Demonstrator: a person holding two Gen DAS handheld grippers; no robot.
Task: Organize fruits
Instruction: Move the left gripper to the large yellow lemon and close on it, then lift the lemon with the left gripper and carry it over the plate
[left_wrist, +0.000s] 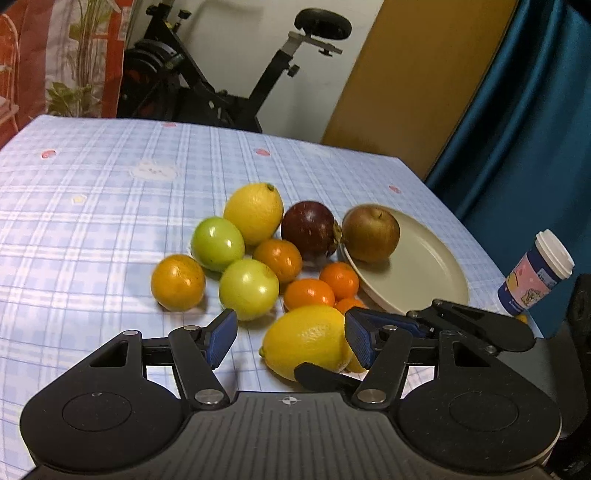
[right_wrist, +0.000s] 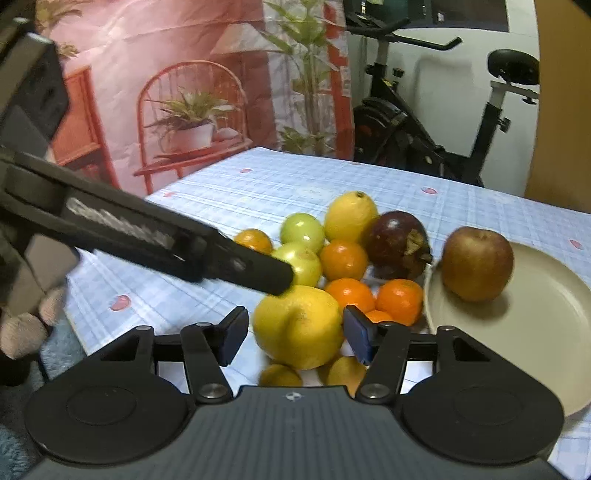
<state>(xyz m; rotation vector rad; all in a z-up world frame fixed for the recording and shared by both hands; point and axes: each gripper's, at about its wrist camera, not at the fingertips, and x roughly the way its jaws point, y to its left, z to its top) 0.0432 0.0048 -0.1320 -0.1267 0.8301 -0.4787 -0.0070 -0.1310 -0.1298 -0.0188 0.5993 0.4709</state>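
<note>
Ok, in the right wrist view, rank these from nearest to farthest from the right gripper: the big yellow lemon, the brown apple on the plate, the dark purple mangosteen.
1. Big yellow lemon: between the right gripper's fingers.
2. Brown apple: right, on the beige plate.
3. Dark purple mangosteen: farther back, left of the apple, on the tablecloth.

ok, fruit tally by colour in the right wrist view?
Yellow lemons: 2
Green fruit: 2
Orange fruit: 5
Dark purple fruit: 1
Brown fruit, on the plate: 1
Yellow-orange fruit, partly hidden: 2
Total: 13
</note>
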